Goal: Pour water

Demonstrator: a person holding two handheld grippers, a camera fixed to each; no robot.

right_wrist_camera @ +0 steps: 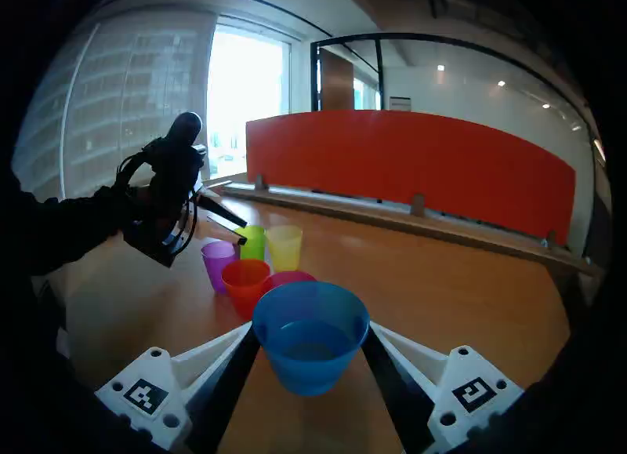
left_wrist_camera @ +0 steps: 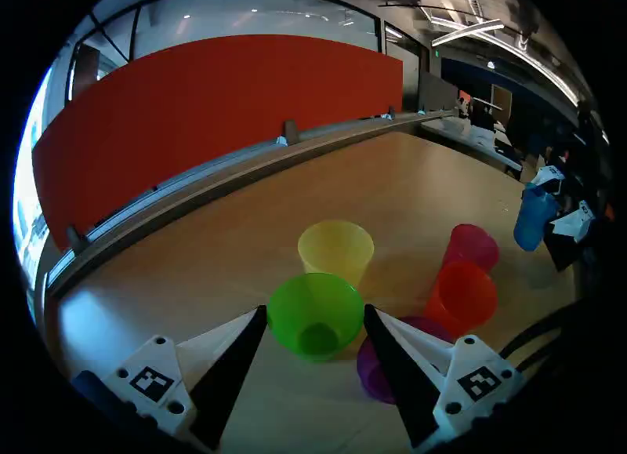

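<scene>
My left gripper [left_wrist_camera: 315, 309] has a green cup [left_wrist_camera: 316, 317] between its fingers, both tips against the rim; the cup looks empty. My right gripper [right_wrist_camera: 311, 328] is shut on a blue cup [right_wrist_camera: 310, 344] with water in it, held above the wooden table [right_wrist_camera: 439, 297]. Beyond the green cup stands a yellow cup [left_wrist_camera: 337, 250]. To its right are a magenta cup [left_wrist_camera: 470, 246], an orange cup [left_wrist_camera: 462, 297] and a purple cup [left_wrist_camera: 375, 368], partly behind my right finger. The blue cup [left_wrist_camera: 535, 219] also appears at the far right of the left gripper view.
A red partition [left_wrist_camera: 212, 117] on a rail [left_wrist_camera: 235, 172] closes the table's far side. In the right gripper view a dark-sleeved hand [right_wrist_camera: 168, 195] holds the other gripper over the cluster of cups [right_wrist_camera: 251, 266]. Bare tabletop lies right of the cups [right_wrist_camera: 470, 313].
</scene>
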